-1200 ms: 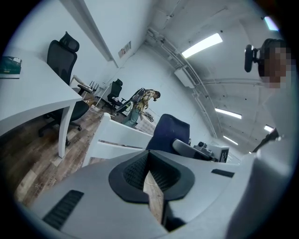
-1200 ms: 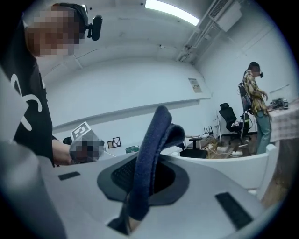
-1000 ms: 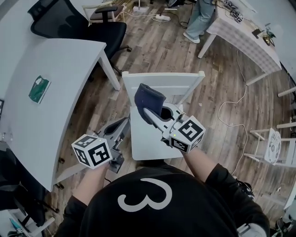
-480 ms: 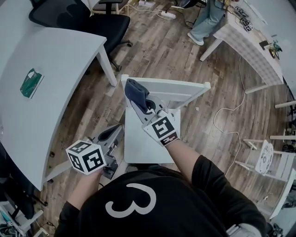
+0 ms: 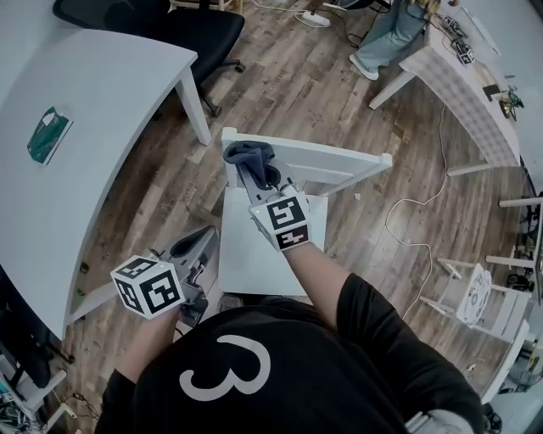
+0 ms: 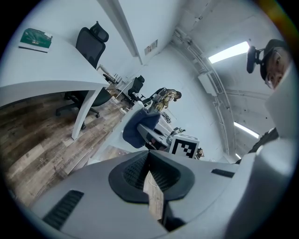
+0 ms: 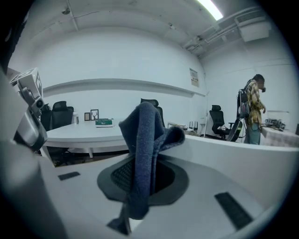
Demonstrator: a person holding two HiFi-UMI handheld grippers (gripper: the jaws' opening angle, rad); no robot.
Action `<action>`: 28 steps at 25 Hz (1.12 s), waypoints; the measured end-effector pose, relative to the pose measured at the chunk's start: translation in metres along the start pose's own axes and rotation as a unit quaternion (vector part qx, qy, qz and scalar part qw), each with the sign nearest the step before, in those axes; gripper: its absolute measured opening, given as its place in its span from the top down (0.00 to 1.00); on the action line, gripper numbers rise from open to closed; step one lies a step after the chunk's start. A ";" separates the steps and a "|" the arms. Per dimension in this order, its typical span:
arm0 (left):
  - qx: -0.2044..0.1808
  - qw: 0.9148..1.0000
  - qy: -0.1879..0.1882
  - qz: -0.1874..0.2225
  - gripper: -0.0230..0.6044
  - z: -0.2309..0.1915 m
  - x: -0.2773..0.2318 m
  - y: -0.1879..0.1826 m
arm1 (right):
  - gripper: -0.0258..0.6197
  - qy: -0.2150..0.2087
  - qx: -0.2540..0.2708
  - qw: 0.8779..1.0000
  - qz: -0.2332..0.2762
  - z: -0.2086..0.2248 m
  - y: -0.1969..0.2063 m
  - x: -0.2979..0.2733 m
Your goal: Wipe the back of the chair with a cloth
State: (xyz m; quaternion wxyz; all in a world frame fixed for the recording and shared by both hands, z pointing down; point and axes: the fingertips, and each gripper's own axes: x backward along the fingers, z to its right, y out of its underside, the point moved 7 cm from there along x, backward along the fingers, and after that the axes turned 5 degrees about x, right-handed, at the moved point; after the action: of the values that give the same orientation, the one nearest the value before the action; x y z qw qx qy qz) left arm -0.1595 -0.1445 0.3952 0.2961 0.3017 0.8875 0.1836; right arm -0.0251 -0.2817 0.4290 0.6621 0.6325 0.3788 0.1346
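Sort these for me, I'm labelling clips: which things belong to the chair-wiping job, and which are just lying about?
In the job: dark blue cloth, right gripper clamping it, white chair back.
Lying about: green book, white table, black office chair, power strip.

Our head view looked steeply down from above our own shoulders onto the chair (image 5: 263,250) and the wood floor (image 5: 297,93). The left gripper view sat low beside the seat's left edge, tilted upward toward the cloth (image 6: 138,130) nearby. The right gripper view faced level over the chair's back edge, the cloth almost against its lens. All three shared the cloth and a green book (image 5: 44,136).
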 end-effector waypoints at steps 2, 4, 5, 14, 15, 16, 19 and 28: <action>0.002 1.000 -0.003 0.002 0.94 -0.001 0.001 0.000 | 0.88 0.011 -0.007 1.000 0.001 0.000 0.000 -0.003; 0.002 1.000 -0.005 0.002 0.94 -0.001 0.000 0.001 | 0.88 0.022 -0.014 1.000 0.000 0.000 0.000 -0.003; 0.002 1.000 -0.006 0.001 0.94 -0.001 0.000 0.001 | 0.88 0.026 -0.017 1.000 0.000 0.000 0.000 -0.004; -0.004 1.000 -0.008 -0.001 0.94 0.005 -0.002 0.005 | 0.88 0.053 -0.023 0.998 0.000 0.006 0.004 0.003; -0.005 1.000 -0.008 -0.002 0.94 0.006 -0.003 0.006 | 0.88 0.056 -0.024 0.998 -0.001 0.009 0.005 0.005; -0.006 1.000 -0.009 -0.003 0.94 0.007 -0.003 0.007 | 0.88 0.060 -0.026 0.998 -0.002 0.012 0.007 0.008; -0.008 1.000 -0.008 -0.006 0.94 0.010 -0.006 0.008 | 0.88 0.070 -0.027 0.997 -0.004 0.020 0.010 0.015; -0.013 1.000 0.001 -0.016 0.94 0.014 -0.021 0.002 | 0.88 0.106 -0.037 0.994 -0.010 0.047 0.024 0.039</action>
State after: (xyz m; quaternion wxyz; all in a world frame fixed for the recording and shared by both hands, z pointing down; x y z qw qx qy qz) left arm -0.1363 -0.1538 0.3942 0.3018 0.2837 0.8900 0.1905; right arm 0.0400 -0.2861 0.4341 0.6426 0.5858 0.4481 0.2077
